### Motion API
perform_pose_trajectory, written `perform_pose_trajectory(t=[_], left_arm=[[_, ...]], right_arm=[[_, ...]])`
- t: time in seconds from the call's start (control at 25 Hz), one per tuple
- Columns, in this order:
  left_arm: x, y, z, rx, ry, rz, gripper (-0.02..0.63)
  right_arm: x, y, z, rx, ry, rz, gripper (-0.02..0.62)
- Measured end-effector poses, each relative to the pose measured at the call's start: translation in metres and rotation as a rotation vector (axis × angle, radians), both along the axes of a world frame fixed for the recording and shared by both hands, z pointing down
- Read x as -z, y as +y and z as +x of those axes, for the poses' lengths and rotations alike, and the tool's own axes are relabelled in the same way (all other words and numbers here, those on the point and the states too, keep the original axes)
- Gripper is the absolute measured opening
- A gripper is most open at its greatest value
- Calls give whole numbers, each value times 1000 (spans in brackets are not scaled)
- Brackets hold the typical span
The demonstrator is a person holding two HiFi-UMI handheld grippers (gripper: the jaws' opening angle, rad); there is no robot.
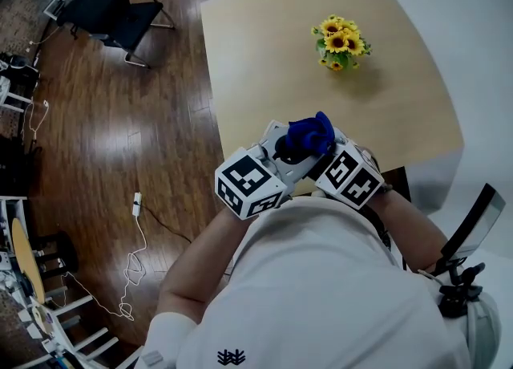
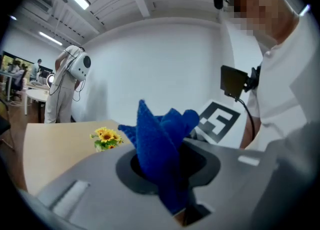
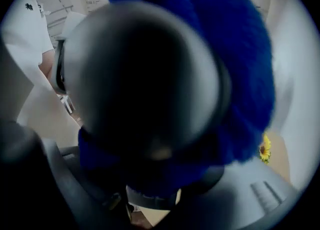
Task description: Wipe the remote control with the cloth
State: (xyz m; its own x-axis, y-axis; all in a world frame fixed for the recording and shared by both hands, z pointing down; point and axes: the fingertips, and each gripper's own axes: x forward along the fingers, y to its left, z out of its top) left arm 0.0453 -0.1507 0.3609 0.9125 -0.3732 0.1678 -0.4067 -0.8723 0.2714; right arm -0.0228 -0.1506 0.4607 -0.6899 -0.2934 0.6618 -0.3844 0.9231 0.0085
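A grey remote control (image 1: 278,136) with a round dark recess hangs above the table's near edge, in front of my chest. My left gripper (image 1: 276,165) is shut on it; in the left gripper view the remote control (image 2: 90,186) fills the bottom and hides the jaws. A blue cloth (image 1: 309,135) is pinched in my shut right gripper (image 1: 319,151) and pressed into that recess. The left gripper view shows the cloth (image 2: 160,146) bunched in the hole. In the right gripper view the cloth (image 3: 250,74) lies behind a blurred dark round shape, above the remote control (image 3: 250,196).
The light wooden table (image 1: 264,54) carries a small bunch of sunflowers (image 1: 341,42) at the far right. Left of it is dark wood floor with a black office chair (image 1: 112,10) and a white cable (image 1: 136,223). A white-clad figure (image 2: 65,89) stands far off.
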Motion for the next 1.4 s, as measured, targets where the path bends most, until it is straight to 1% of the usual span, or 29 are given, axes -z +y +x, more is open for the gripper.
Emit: perform_pose_trajectory(t=[0.16,0.36,0.64,0.88,1.0,1.08,1.16,1.24,1.32,1.4], left_arm=[[-5,0,-2,0,-11,-15,109],[-15,-9,-20,35,-68,-1,109],[-21,-28,-61,128,-108,19,109],[-29,-45,-100,218,-121,12,109],[-31,-50,-111,251,-125,13,109],[-29,-51,-111,260,-118,16,109],[-21,-47,-105,251,-100,25,109],[-9,-37,-90,213,-69,38,109],[4,-25,-69,154,-30,40,109],[9,-11,-45,81,11,15,109]], right_arm=[[3,1,-3,9,0,6,262],[8,-1,-2,6,-3,16,262],[5,0,2,-4,-2,3,262],[2,-1,10,-16,12,-4,262],[1,-2,12,-21,15,-6,262],[0,-2,12,-22,18,-8,262],[-1,-2,11,-21,21,-9,262],[-1,-2,10,-17,24,-10,262],[-1,-2,7,-9,25,-10,262],[1,0,3,6,31,-3,262]])
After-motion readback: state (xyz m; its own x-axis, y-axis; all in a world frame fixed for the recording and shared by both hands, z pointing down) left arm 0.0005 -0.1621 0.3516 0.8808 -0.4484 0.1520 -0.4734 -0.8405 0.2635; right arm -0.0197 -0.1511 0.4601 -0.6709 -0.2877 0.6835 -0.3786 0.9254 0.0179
